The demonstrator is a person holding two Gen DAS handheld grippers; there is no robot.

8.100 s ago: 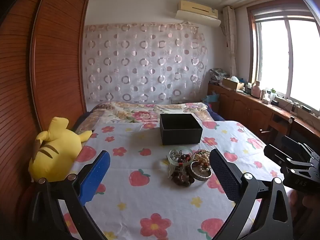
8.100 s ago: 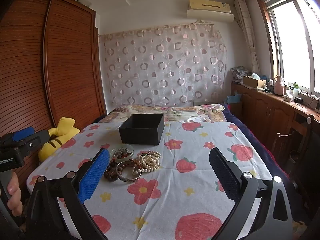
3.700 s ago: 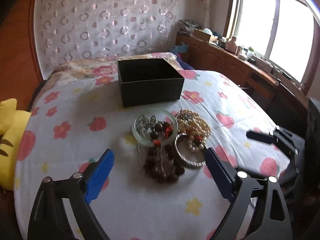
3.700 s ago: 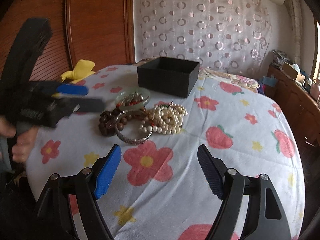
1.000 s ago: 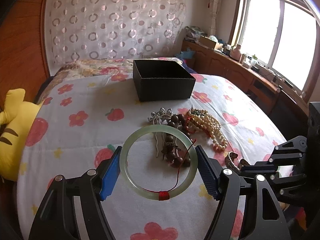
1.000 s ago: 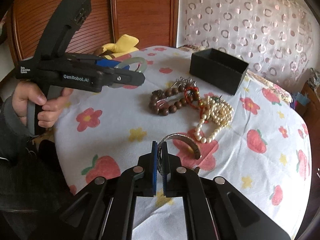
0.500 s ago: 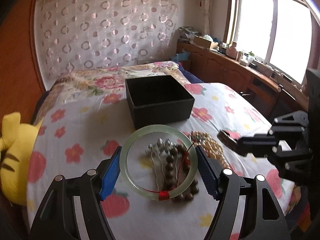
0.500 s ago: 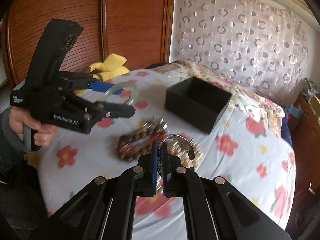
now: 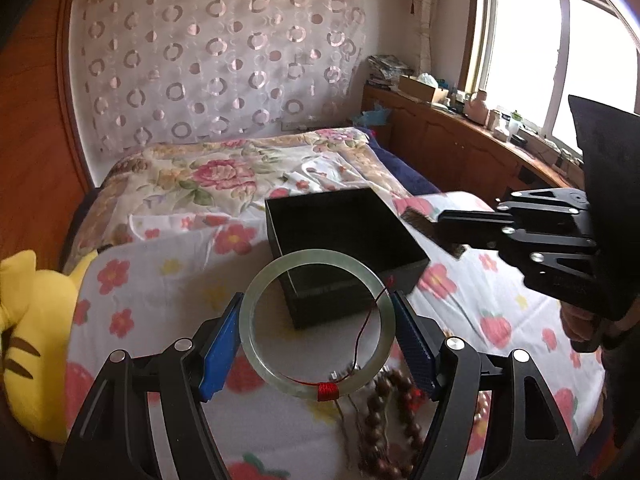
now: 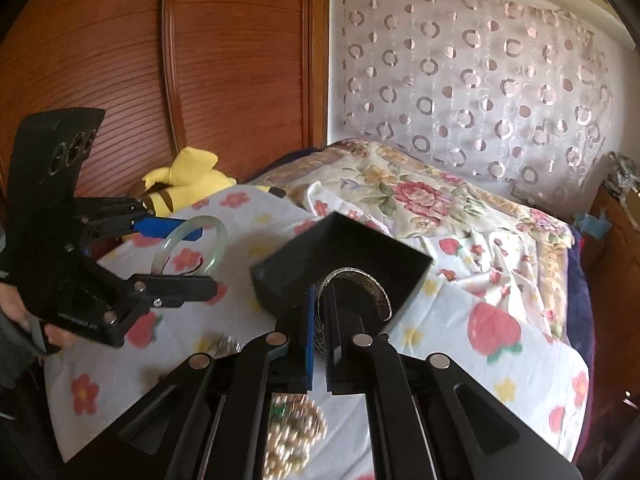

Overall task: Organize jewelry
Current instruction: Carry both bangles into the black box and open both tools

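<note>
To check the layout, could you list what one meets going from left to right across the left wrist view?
Yellow plush toy → green jade bangle held in the left gripper → black box → right gripper → window.

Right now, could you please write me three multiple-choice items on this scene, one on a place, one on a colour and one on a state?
1. Where does the yellow plush toy lie?
A. inside the box
B. at the bed's edge by the wooden wardrobe
C. on the window counter

2. What colour is the open box?
A. black
B. white
C. red

3. How does the left gripper stand?
A. empty and wide open
B. shut on the pale green bangle
C. shut on a pearl necklace

Answers: 1 B, it sits beside the wood panels; 2 A, its walls are black; 3 B, both pads press the ring's outer rim.
</note>
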